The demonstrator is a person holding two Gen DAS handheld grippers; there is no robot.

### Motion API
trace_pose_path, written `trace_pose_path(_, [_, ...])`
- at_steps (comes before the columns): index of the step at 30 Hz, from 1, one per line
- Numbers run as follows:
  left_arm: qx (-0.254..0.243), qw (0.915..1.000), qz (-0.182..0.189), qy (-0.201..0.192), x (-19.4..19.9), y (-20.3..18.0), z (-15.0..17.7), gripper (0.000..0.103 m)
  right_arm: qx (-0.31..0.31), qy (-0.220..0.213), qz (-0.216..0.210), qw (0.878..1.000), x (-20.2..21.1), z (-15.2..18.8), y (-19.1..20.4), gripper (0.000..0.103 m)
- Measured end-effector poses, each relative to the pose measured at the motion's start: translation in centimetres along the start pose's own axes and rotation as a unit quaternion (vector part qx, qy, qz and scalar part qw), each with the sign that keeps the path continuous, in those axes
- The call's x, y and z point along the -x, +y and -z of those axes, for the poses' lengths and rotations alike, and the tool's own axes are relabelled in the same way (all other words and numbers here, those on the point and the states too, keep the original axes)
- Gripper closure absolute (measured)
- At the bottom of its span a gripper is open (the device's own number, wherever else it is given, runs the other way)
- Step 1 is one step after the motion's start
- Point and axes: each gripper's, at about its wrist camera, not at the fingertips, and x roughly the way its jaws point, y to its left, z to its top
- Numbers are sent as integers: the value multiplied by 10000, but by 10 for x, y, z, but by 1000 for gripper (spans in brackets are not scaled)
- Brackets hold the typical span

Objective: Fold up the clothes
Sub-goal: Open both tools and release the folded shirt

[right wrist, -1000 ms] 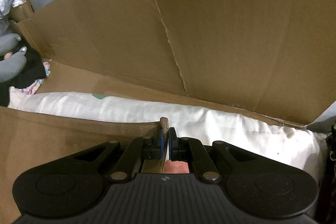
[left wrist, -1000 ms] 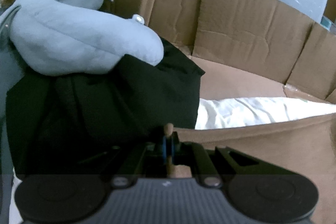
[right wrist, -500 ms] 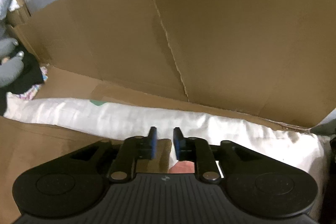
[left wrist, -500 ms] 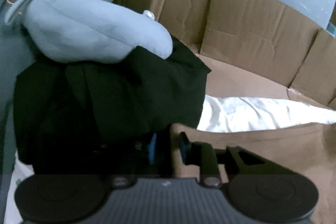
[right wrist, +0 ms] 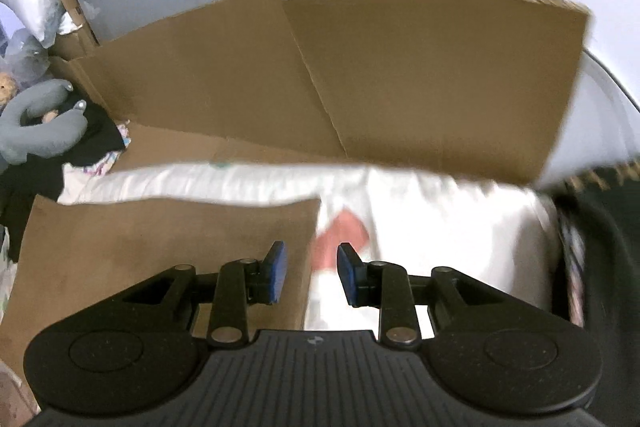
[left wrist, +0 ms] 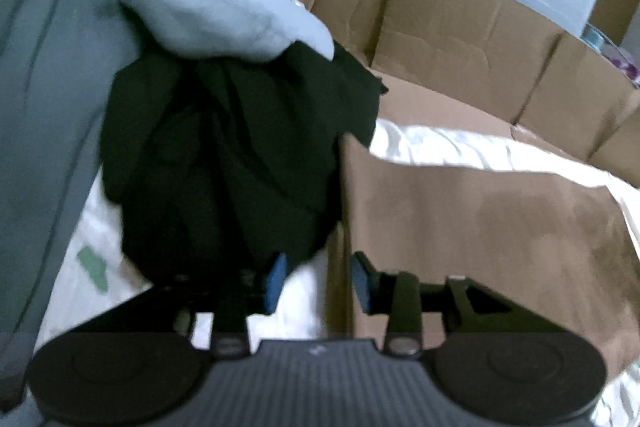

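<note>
Hovering over brown garment, left gripper is standing with jaws parted, having just been opening, nothing between blue pads. Right gripper likewise gaping, just opened, nothing pinched. Brown garment is lying flat on white sheet, its left edge at left gripper's 12 o'clock, its right edge just below right gripper. Black clothes pile is sitting at 11 o'clock in left wrist view, grey plush toy resting on top. Cardboard walls are standing beyond, 12 o'clock.
</note>
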Motion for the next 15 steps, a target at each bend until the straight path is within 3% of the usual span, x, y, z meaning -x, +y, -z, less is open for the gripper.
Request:
trace_pose_path(9, [126, 9999, 48, -12, 57, 0, 34, 55, -49, 166, 144, 9997, 62, 44, 9, 68])
trace_pose_path(15, [165, 9999, -13, 46, 85, -10, 59, 53, -101, -3, 288, 9995, 106, 52, 14, 60])
